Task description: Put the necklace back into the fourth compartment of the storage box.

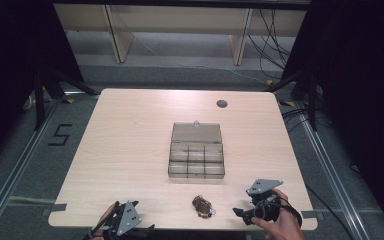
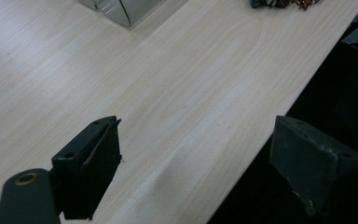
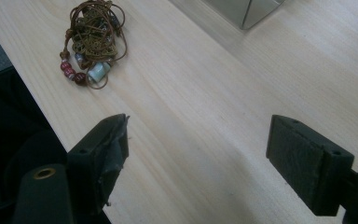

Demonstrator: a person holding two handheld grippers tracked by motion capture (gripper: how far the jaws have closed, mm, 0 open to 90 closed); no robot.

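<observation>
Lying left of right tool (image 3: 198, 154): cord tangle (image 3: 91, 42)

Pale wood-grain laminate bench (image 1: 130, 150), smooth, matt. Clear glossy plastic compartment box (image 1: 196, 158), lid smoky. Tangled brown cord bracelet (image 3: 91, 42) near front edge, rough cord, glossy red and pale glazed beads. Tongs' pads (image 3: 303, 158) matt black rubbery, scuffed.
</observation>
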